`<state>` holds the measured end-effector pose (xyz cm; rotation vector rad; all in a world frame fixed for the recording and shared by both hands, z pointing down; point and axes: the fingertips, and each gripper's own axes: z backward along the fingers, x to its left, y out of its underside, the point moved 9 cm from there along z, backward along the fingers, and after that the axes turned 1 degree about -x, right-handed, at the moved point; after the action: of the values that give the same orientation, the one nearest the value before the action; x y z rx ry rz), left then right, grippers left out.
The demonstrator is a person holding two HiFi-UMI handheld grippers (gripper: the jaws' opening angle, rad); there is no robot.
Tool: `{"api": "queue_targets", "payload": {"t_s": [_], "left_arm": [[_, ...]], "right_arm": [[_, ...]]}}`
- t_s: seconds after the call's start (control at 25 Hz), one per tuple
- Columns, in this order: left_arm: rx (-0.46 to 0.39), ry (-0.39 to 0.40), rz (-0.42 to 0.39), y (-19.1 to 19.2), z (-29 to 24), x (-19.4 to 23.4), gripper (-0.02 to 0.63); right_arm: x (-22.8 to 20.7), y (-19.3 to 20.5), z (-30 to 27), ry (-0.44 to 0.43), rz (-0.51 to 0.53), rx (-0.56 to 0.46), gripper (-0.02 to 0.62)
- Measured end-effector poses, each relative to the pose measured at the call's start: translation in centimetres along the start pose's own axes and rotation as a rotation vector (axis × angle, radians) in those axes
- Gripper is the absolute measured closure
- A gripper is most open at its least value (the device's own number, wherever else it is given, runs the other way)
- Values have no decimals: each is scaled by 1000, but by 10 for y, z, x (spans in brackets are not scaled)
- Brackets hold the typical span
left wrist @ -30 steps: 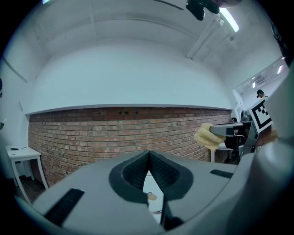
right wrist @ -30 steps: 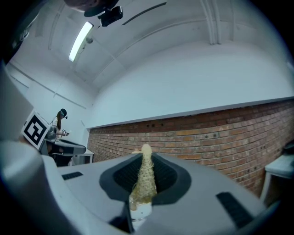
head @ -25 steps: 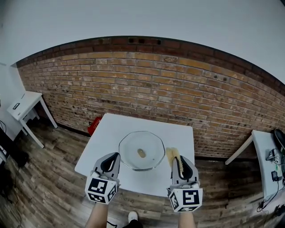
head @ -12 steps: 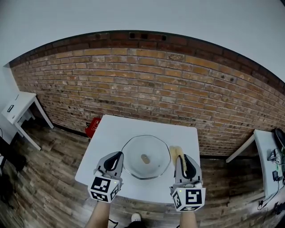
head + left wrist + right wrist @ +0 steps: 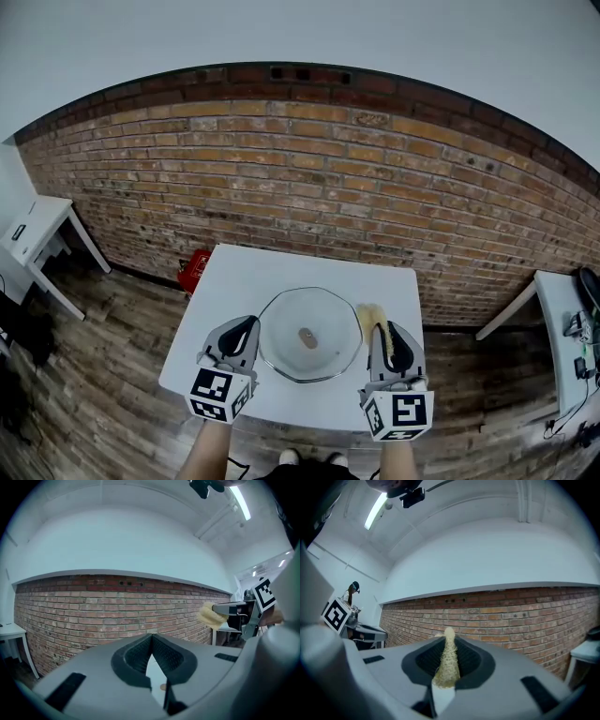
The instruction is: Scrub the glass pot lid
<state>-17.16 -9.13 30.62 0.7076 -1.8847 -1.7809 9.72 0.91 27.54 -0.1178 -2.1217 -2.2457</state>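
Glass lid (image 5: 286,342) flat at middle of white table (image 5: 281,272), knob (image 5: 307,335) up.

Left gripper (image 5: 246,324) clenched on nothing, just beside lid's near-left rim.

Right gripper (image 5: 380,330) clamped on yellow scrubber (image 5: 367,319), which pokes out far past jaws, just beside lid's right rim.

Risks:
- lid unheld, so scrub strokes likely to push it sliding toward table edge
- scrubber pinched thin, could twist or pull free under pressure
- hard downward push on glass may tip or chip it
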Motion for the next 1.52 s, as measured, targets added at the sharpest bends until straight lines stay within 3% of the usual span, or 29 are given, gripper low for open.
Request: {"api": "queue_targets", "payload": {"t_s": [0.52, 1.12, 1.52], "left_arm": [[14, -25, -3, -3, -9, -12, 595], [36, -148, -16, -11, -30, -48, 595], [49, -190, -38, -16, -40, -65, 595]], "right_arm": [[-19, 2, -7, -40, -5, 2, 537], [-70, 13, -28, -161, -41, -12, 537], [-91, 14, -40, -204, -55, -29, 537]]}}
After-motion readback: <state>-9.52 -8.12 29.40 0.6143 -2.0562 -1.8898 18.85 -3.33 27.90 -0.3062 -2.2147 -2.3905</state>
